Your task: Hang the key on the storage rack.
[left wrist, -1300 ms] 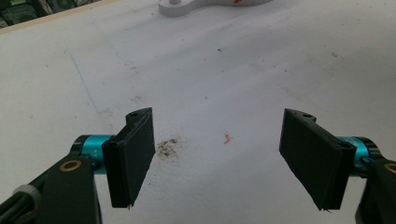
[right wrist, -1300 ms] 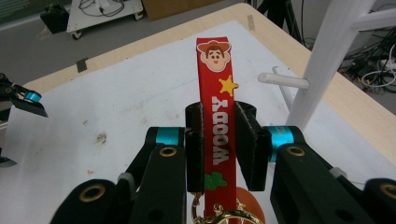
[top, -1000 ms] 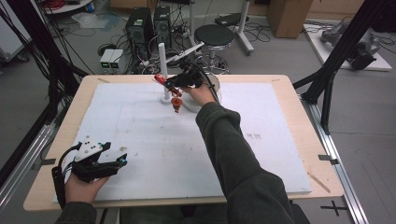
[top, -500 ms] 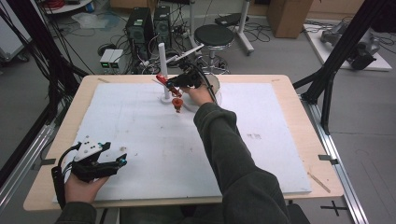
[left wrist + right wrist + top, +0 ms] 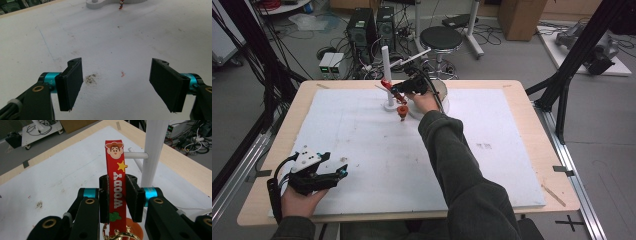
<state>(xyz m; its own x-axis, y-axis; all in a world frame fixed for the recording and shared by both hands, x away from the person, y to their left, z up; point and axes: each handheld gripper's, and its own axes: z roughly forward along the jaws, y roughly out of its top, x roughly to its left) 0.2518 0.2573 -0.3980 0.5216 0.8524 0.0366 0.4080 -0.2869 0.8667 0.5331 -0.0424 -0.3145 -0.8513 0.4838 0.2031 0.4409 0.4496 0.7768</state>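
Observation:
A red keychain strap (image 5: 115, 177) with a cartoon cowboy face, a yellow star and white letters stands upright between the pads of my right gripper (image 5: 117, 195), which is shut on it. A gold ring (image 5: 117, 235) and an orange charm (image 5: 402, 110) hang below the strap. The strap's top end (image 5: 386, 84) is right beside the white peg stand (image 5: 386, 70), close to a horizontal peg (image 5: 136, 155); whether they touch I cannot tell. My right gripper (image 5: 398, 91) is at the table's far middle. My left gripper (image 5: 340, 173) rests open at the near left, its jaws wide apart over bare white sheet (image 5: 117, 50).
A round shallow dish (image 5: 441, 93) sits under the right hand, just right of the stand's base (image 5: 100, 4). The white sheet (image 5: 492, 150) covers most of the wooden table (image 5: 532, 100). Beyond the far edge are a stool (image 5: 441, 37), computer cases and cables.

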